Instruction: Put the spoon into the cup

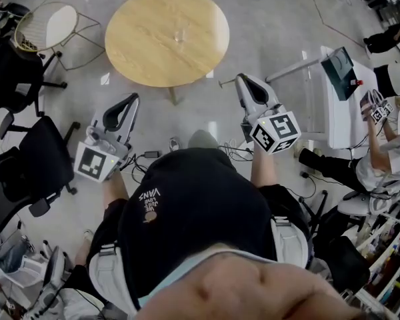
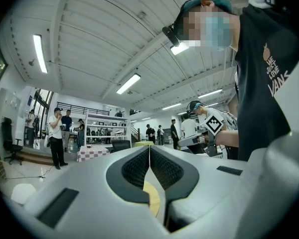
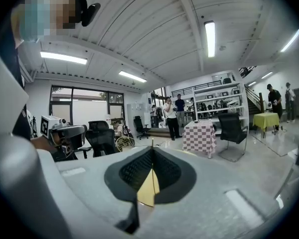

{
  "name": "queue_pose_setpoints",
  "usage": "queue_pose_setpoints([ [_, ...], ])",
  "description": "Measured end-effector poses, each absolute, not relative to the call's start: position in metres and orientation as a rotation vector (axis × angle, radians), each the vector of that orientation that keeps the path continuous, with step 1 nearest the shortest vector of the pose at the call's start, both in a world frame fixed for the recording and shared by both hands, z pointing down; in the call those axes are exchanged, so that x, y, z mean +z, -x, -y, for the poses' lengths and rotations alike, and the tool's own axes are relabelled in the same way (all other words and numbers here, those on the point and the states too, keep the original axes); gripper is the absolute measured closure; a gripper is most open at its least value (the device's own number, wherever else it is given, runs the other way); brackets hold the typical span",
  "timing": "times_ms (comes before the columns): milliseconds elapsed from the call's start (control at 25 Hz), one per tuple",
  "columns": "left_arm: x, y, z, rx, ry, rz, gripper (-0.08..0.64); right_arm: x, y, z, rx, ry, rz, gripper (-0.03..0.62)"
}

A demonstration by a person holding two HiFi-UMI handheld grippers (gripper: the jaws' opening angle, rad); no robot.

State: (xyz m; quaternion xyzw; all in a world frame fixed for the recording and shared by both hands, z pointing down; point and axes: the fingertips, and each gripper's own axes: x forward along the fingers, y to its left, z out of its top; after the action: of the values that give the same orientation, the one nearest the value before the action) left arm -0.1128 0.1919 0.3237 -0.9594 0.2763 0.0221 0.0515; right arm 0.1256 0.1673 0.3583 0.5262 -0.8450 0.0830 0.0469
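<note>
Standing well back from the one round wooden table (image 1: 147,52), the person holds two grippers out at chest height, both pointing forward toward it. The left gripper (image 1: 133,98) has its jaws pressed together with nothing between them; in the left gripper view the ribbed pads (image 2: 134,168) meet at the tip. Same deal with the right gripper (image 1: 241,79): pads (image 3: 165,171) closed on each other, nothing pinched.

On the tabletop there's one small clear thing (image 1: 179,36), a bit right of centre, which might be the cup, but it's too small to say for sure. The spoon I honestly can't make out at this size, so I can't tell which way it points or how its long axis runs. Whatever's on that table is well apart from both sets of fingers, out ahead of them and roughly between the two.

A black office chair (image 1: 27,169) sits off to the left.
</note>
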Motion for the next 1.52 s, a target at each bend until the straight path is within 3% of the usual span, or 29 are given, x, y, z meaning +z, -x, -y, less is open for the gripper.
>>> queue_pose_setpoints([
  [1520,0.345,0.049,-0.063,-0.027,2.966,-1.038,0.561,0.375,-0.151,-0.021,0.288,-1.327,2.677,0.592],
])
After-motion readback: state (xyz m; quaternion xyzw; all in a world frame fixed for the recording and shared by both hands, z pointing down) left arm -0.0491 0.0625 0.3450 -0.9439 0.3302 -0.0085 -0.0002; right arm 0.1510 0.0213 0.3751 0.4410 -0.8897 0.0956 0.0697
